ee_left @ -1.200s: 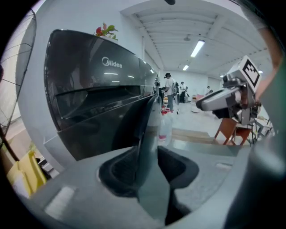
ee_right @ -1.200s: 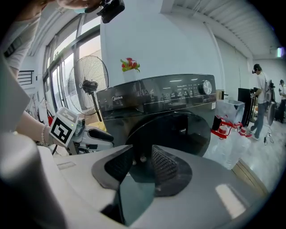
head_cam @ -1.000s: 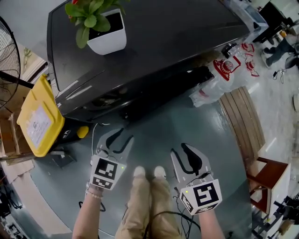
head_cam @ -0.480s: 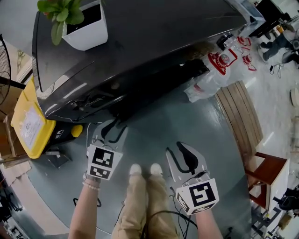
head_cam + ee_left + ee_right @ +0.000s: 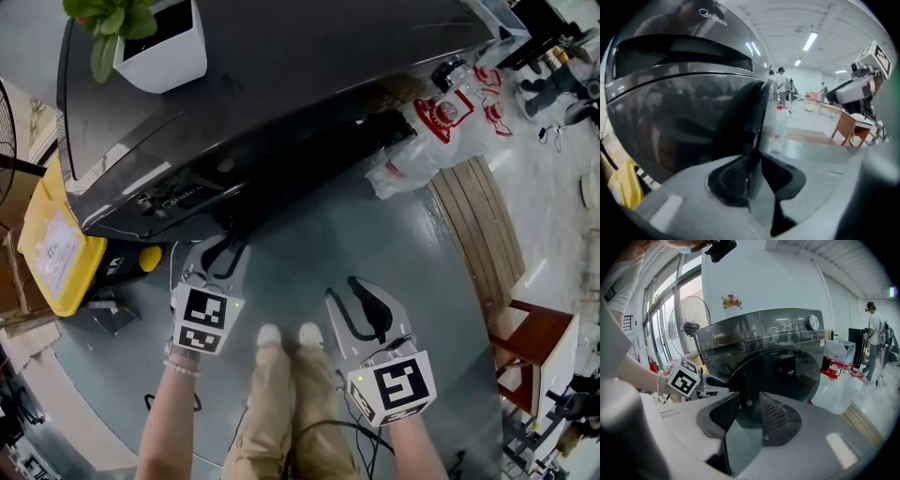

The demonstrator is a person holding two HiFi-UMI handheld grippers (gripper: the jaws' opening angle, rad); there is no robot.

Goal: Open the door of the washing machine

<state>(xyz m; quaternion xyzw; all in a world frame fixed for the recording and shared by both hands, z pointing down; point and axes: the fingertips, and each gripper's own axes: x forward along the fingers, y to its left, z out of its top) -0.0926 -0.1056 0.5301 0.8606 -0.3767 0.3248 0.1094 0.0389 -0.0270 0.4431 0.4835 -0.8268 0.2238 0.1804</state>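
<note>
The dark grey washing machine (image 5: pixel 281 66) fills the top of the head view, its round door (image 5: pixel 319 164) bulging out at the front. My left gripper (image 5: pixel 223 251) is at the door's left edge. In the left gripper view the door's edge (image 5: pixel 757 136) stands between the jaws of the left gripper (image 5: pixel 757 176). They have just been closing, and both pads now lie against that edge. My right gripper (image 5: pixel 358 302) hangs back from the machine, open and empty. Through the right gripper (image 5: pixel 750 411) I see the door (image 5: pixel 783 376) and the left gripper's marker cube (image 5: pixel 686 376).
A white plant pot (image 5: pixel 159 47) stands on the machine. A yellow bin (image 5: pixel 47 244) sits to its left, near a fan (image 5: pixel 689 324). White plastic bags (image 5: pixel 441 141), a wooden board (image 5: pixel 483 244) and a wooden chair (image 5: pixel 534 347) are on the right. The person's shoes (image 5: pixel 286 335) are between the grippers.
My left gripper has moved in to the door's left edge and its jaws have narrowed from wide open onto that edge. The right gripper has barely moved.
</note>
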